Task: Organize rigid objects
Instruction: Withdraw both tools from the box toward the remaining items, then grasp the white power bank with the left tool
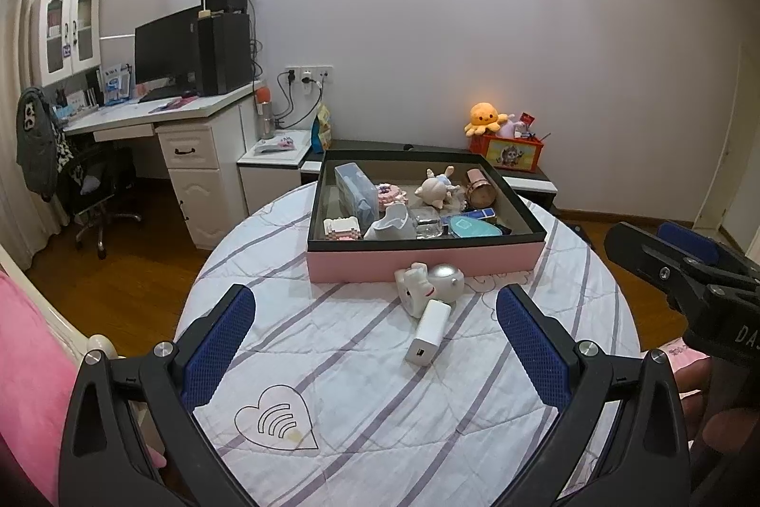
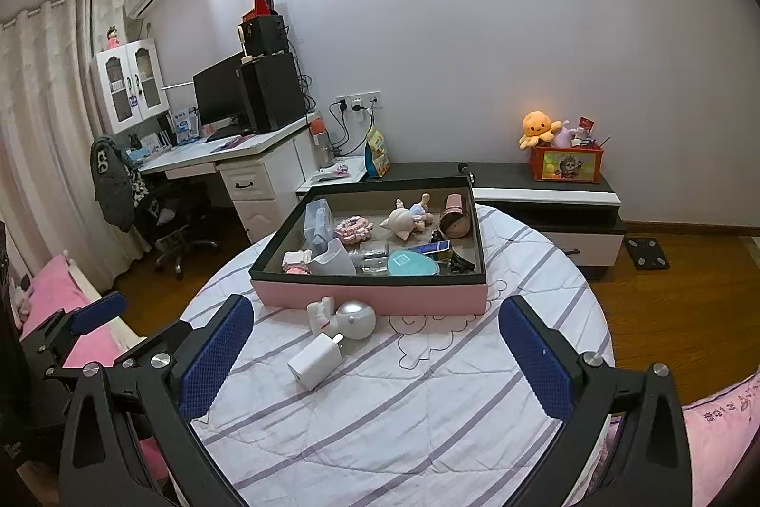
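Observation:
A white astronaut figure [image 1: 430, 283] [image 2: 344, 317] lies on the striped cloth just in front of a pink box [image 1: 422, 262] [image 2: 370, 295] with a black rim. A white charger block [image 1: 426, 338] [image 2: 316, 360] lies against the figure, nearer to me. Inside the box are a clear plastic case [image 1: 355, 191], a doll [image 1: 439, 186] [image 2: 406, 219], a teal oval case [image 1: 470, 227] [image 2: 412, 262] and several other small items. My left gripper [image 1: 375, 331] is open, well short of the charger. My right gripper [image 2: 375, 340] is open too, with the charger between and beyond its fingers.
The round table [image 1: 361, 388] carries a white cloth with purple stripes. Pink bedding [image 1: 28, 364] lies at the left. Behind are a white desk [image 1: 156, 117] with a monitor, an office chair [image 1: 95, 193], a low cabinet [image 2: 546, 198] and an orange toy box [image 2: 565, 162].

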A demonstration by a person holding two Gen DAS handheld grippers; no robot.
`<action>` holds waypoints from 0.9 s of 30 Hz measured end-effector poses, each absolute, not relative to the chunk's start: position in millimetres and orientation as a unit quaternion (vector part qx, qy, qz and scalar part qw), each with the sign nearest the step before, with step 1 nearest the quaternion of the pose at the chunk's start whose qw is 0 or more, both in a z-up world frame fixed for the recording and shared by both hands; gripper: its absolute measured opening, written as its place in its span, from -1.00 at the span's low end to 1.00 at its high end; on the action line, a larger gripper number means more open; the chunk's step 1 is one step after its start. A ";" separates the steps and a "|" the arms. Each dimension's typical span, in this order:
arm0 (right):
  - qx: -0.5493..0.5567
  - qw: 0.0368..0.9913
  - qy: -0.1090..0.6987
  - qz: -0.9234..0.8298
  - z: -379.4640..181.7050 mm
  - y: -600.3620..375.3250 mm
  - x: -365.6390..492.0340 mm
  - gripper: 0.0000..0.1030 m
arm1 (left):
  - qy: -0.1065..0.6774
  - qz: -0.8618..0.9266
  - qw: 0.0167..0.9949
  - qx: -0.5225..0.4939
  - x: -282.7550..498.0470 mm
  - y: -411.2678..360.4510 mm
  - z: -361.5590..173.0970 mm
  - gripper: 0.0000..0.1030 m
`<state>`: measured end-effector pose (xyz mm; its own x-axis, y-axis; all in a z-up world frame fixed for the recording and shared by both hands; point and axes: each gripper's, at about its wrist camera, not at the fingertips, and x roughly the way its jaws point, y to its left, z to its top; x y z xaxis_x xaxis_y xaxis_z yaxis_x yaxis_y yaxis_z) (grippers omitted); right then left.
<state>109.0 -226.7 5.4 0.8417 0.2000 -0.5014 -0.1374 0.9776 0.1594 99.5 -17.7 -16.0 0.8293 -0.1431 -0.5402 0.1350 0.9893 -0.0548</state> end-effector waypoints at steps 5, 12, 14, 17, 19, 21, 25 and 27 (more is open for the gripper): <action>0.059 0.957 0.271 0.087 3.9 -229.6 109.3 1.00 | 0.285 -0.074 0.956 -0.002 96.7 -21.5 -18.2 0.99; 0.060 0.954 0.285 0.073 -7.0 -238.1 114.7 1.00 | 0.305 -0.076 0.949 0.006 103.0 -29.0 -33.3 0.99; 0.062 0.952 0.292 0.069 -11.1 -242.7 117.1 1.00 | 0.312 -0.078 0.947 0.008 106.4 -31.4 -39.1 0.99; 0.065 0.949 0.303 0.063 -18.4 -247.3 121.8 1.00 | 0.324 -0.080 0.943 0.012 112.8 -34.4 -49.0 0.99; 0.066 0.946 0.311 0.061 -23.9 -248.9 125.9 1.00 | 0.333 -0.082 0.939 0.012 117.7 -36.0 -57.5 0.99; 0.066 0.944 0.317 0.061 -28.2 -249.5 129.7 1.00 | 0.344 -0.085 0.935 0.011 124.1 -37.7 -66.1 0.99; 0.068 0.941 0.327 0.060 -36.0 -250.1 139.8 1.00 | 0.353 -0.091 0.931 0.014 134.2 -42.7 -78.4 0.99; 0.069 0.939 0.332 0.059 -39.6 -250.6 144.5 1.00 | 0.355 -0.095 0.930 0.018 141.2 -46.1 -86.1 0.99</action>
